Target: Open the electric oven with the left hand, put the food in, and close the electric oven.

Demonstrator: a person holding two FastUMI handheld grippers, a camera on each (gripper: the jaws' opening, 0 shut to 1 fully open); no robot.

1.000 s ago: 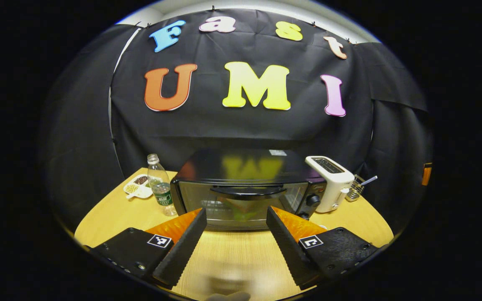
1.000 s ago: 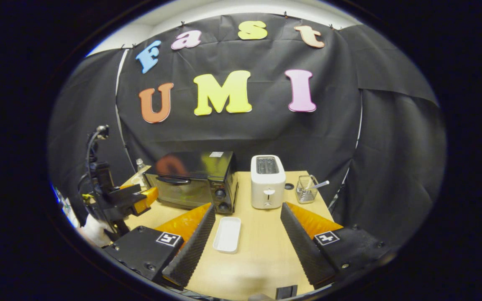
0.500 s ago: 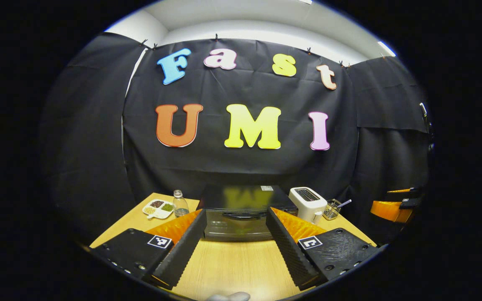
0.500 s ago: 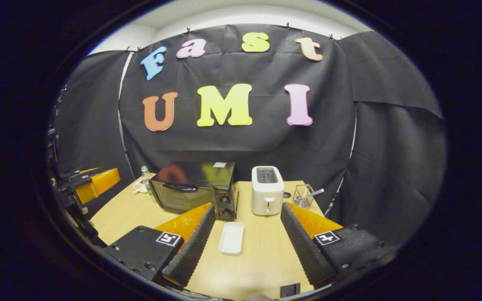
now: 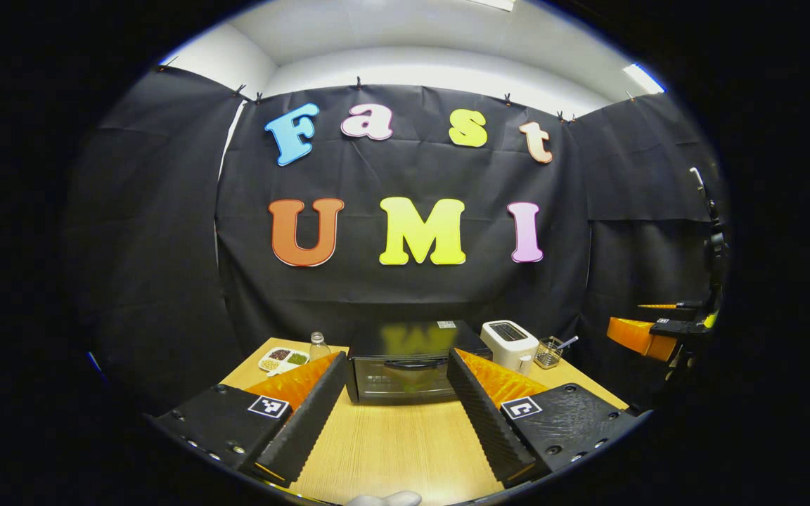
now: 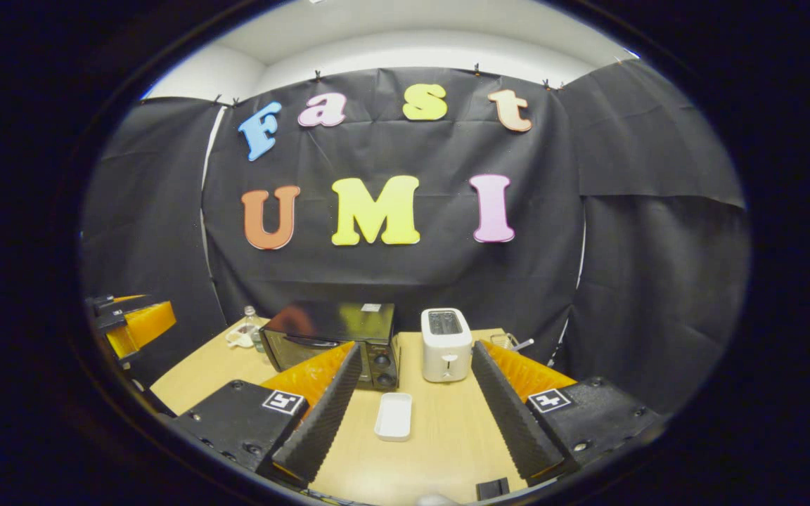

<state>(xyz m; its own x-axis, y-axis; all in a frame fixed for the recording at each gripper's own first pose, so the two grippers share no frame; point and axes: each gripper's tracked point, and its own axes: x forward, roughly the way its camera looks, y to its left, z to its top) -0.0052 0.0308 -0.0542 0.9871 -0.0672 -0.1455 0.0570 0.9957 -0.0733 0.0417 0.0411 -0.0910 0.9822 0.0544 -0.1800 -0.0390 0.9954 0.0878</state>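
Hovering apart from the shut electric oven (image 5: 405,369), both grippers gape.

Right gripper (image 6: 412,422) jaws wide apart over table (image 6: 440,443) — white tray (image 6: 393,416) between them, oven (image 6: 331,336) door closed beyond.
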